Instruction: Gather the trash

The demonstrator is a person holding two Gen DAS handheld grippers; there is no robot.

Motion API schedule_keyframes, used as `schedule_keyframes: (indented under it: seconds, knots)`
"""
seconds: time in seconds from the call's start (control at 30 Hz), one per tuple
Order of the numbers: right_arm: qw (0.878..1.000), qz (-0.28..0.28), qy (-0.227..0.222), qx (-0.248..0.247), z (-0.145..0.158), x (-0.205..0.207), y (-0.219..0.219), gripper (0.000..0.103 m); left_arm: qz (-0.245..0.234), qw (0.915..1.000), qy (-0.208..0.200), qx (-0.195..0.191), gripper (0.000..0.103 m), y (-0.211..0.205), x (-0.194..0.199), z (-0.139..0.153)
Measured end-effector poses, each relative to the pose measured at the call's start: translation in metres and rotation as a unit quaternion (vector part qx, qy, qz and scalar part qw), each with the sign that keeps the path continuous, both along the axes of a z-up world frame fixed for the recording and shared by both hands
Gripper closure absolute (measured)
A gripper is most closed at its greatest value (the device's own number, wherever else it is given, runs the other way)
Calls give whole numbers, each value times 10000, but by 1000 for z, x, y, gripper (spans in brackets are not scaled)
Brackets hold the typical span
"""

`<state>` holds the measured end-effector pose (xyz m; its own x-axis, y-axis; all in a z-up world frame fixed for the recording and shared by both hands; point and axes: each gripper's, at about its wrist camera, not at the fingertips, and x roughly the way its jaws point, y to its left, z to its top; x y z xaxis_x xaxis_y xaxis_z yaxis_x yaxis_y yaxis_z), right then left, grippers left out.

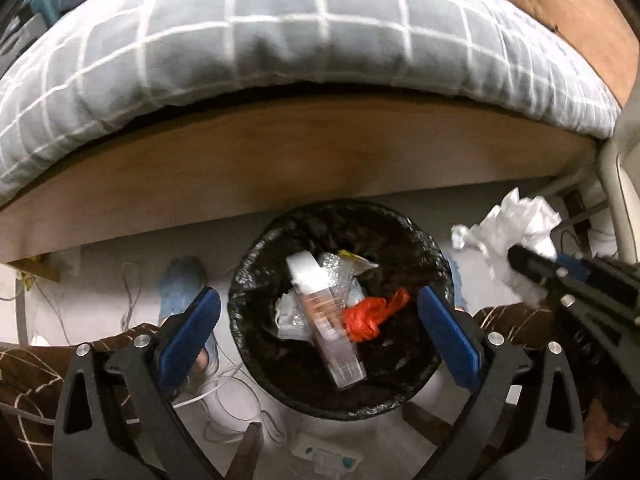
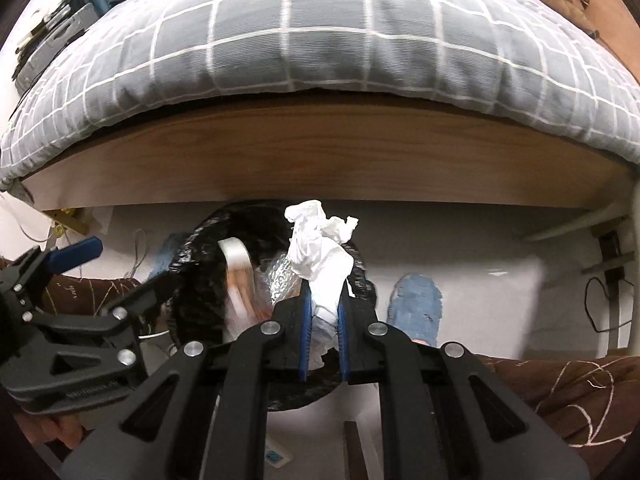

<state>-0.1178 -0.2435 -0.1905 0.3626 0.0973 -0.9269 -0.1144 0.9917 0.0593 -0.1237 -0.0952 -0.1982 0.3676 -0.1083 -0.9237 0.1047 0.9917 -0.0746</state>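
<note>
Bedroom, pale floor (image 1: 400, 452). Wooden bed frame (image 1: 320, 152) spans the view, with a grey checked duvet (image 1: 280, 32) overhanging it. Just in front of the frame sits a bin (image 1: 256, 248) lined with a black bag, holding a clear plastic box (image 1: 332, 328), bubble wrap and an orange scrap (image 1: 372, 312). Blue slippers (image 2: 416, 304) and white cables (image 1: 224, 392) lie on the floor beside it. Left gripper (image 1: 318, 328) hangs over the bin, jaws wide apart, nothing held. Right gripper (image 2: 323, 320) is closed tight on crumpled white tissue (image 2: 320, 248), at the bin's right rim. Box outline blurred; bin's near edge hidden behind gripper frames.
</note>
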Motion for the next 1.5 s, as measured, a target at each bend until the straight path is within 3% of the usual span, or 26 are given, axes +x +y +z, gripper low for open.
schedule_keyframes:
  seconds: [0.27,0.53,0.87,1.13,1.5]
  knots:
    - [9998,158,107,65,-3,5,33,92,297,9995,-94,-33,6,34,6,15]
    - [9992,352,189,28,-6,8,60,90,569,9983,-97,-20,6,65,5,8]
    - [9990,426,122,21,-6,12,71,57,791,9968,-135,7,6,82,4,7]
    - [9992,396,-22,-38,0,12,69,38,849,9962,-188,46,6,82,4,8]
    - [9969,-5,-769,-192,41,6,43,8,709,9949,-714,101,6,71,1,45]
